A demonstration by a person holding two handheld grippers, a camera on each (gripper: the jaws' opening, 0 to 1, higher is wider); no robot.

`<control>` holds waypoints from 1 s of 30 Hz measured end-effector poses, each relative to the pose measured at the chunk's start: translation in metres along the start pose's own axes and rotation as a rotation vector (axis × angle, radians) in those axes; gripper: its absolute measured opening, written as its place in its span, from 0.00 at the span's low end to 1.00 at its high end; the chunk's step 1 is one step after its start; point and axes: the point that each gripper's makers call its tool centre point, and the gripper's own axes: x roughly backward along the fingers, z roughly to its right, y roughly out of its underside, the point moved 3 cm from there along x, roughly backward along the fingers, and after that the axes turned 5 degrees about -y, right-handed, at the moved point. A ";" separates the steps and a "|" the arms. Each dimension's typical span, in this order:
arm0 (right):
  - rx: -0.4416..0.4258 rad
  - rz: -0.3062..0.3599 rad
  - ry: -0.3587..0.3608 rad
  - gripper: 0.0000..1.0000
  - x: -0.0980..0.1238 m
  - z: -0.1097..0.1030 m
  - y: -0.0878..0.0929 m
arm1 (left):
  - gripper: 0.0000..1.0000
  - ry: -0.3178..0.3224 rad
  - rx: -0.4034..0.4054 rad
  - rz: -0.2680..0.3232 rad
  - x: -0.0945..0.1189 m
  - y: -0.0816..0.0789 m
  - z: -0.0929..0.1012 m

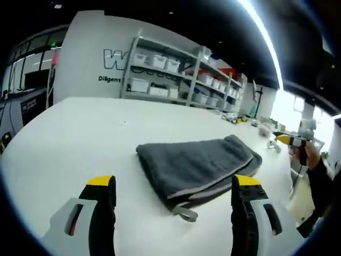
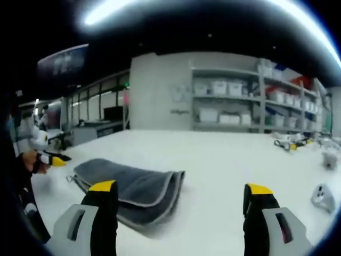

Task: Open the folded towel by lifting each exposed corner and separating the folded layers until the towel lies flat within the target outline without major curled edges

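Note:
A dark grey towel [image 1: 197, 165] lies folded in layers on the white table [image 1: 80, 138], with a small hanging loop [image 1: 186, 214] at its near corner. My left gripper [image 1: 174, 181] is open just short of that corner, its jaws wide apart and nothing between them. Far to the right, a hand holds my right gripper [image 1: 290, 140] above the table edge. In the right gripper view the towel [image 2: 133, 189] lies ahead on the left, its folded edge facing me. My right gripper [image 2: 180, 188] stands open, apart from the towel. The left gripper [image 2: 50, 159] shows at the far left.
Shelves with white bins [image 1: 160, 74] stand behind the table. Small parts lie at the table's far right [image 1: 264, 128]. A grey fitting [image 2: 322, 196] and yellow-black items [image 2: 290, 143] sit on the table [image 2: 224, 160] to the right of my right gripper.

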 end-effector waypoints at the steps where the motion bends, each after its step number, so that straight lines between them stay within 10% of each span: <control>1: -0.002 -0.005 -0.001 0.99 -0.001 0.000 0.001 | 0.85 0.004 0.005 -0.003 -0.001 0.001 0.000; 30: -0.069 -0.099 -0.060 0.89 -0.032 -0.012 0.025 | 0.65 0.045 0.017 -0.085 -0.023 0.015 -0.002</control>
